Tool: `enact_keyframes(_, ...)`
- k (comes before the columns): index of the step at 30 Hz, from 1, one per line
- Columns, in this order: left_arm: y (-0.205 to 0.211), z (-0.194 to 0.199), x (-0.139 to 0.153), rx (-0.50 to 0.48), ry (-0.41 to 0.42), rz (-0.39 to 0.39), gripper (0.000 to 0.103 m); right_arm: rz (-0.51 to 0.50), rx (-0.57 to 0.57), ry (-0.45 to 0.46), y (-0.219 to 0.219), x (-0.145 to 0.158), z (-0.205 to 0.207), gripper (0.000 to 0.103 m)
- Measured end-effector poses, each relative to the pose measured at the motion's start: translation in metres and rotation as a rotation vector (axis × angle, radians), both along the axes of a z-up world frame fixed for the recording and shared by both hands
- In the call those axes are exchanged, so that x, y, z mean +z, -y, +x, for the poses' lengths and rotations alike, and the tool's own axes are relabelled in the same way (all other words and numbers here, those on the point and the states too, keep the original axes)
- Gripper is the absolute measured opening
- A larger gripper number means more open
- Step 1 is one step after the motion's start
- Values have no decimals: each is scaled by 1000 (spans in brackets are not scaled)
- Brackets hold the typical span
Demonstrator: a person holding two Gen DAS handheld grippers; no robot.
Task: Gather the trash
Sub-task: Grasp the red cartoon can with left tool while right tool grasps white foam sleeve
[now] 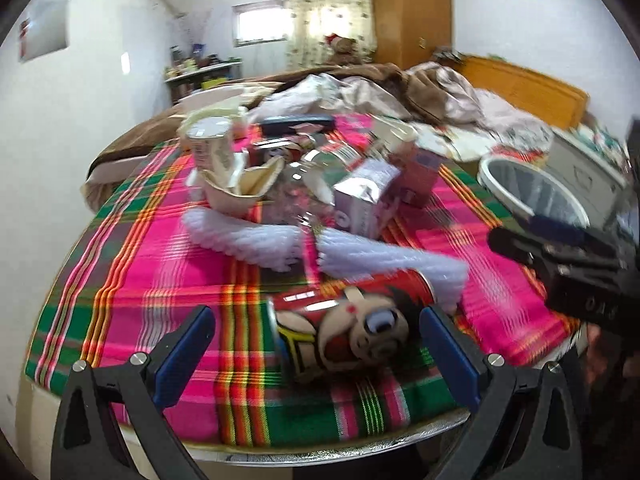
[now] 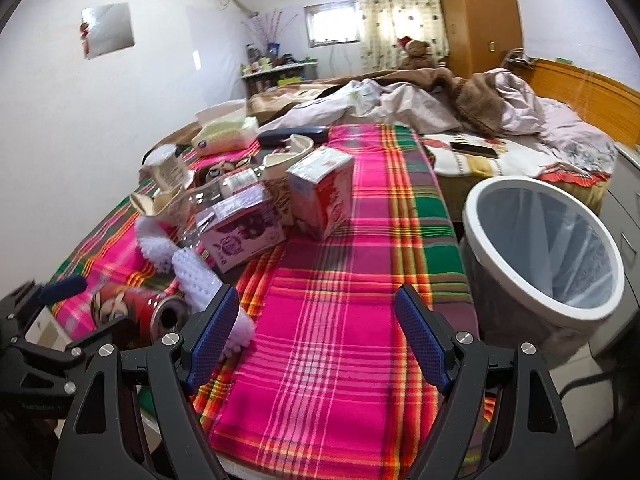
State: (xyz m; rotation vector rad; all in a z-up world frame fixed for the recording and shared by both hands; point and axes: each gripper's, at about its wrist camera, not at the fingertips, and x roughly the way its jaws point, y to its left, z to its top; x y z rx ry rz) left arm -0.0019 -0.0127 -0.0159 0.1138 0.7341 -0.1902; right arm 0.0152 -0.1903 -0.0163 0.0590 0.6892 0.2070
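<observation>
Straddling the red cartoon-print can (image 1: 352, 332) low-centre in the left wrist view, left gripper (image 1: 316, 344) is spread, pads not touching, can lying with its long axis tilted toward upper right; right gripper (image 2: 316, 344) spread and empty over plaid cloth (image 2: 332, 352), trash bin (image 2: 500, 276) at right.

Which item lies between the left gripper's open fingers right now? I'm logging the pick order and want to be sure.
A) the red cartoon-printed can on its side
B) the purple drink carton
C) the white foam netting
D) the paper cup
A: in the left wrist view the red can lies on its side on the plaid cloth, between the open fingers of the left gripper, not yet clamped.
</observation>
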Motion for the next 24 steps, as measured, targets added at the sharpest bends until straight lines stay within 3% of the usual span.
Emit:
enact_keyframes(5,8,1,2,-98,30,38,103,7,-5,-17,2,-1,5,82)
enact_keyframes(10,17,13,-3,-167,46,181,103,21,40,-26,-2,-1,11,82)
enact_keyframes(13,17,16,-8,-199,12,228,102,-9,91,-29,-11,-1,15,82)
enact_keyframes(18,0,22,-8,-191,-37,116,89,-5,162,-38,-22,-2,21,82)
enact_keyframes(24,-31,19,-8,-127,-55,40,88,-6,241,-63,-35,-6,26,82)
